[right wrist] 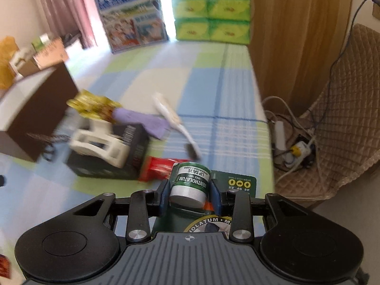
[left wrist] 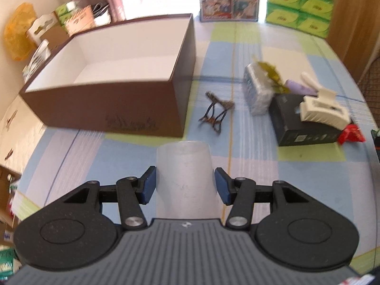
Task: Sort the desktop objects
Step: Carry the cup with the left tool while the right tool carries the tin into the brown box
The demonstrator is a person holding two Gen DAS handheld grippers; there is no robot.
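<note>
box (left wrist: pixel 114 109) ahead | hair clip (left wrist: pixel 215 111) beside | black carton (left wrist: pixel 304 123) right

Desk under a checked blue, green and white cloth (right wrist: pixel 209 123). Bright window behind pink curtains (right wrist: pixel 64 7) at the far end, light blown out. Wooden panel (right wrist: pixel 296 35) at right edge. Quilted brown chair (right wrist: pixel 351 109) beside it with cables and a power strip (right wrist: pixel 280 133). Pale cabinet (left wrist: pixel 21 118) at left.
</note>
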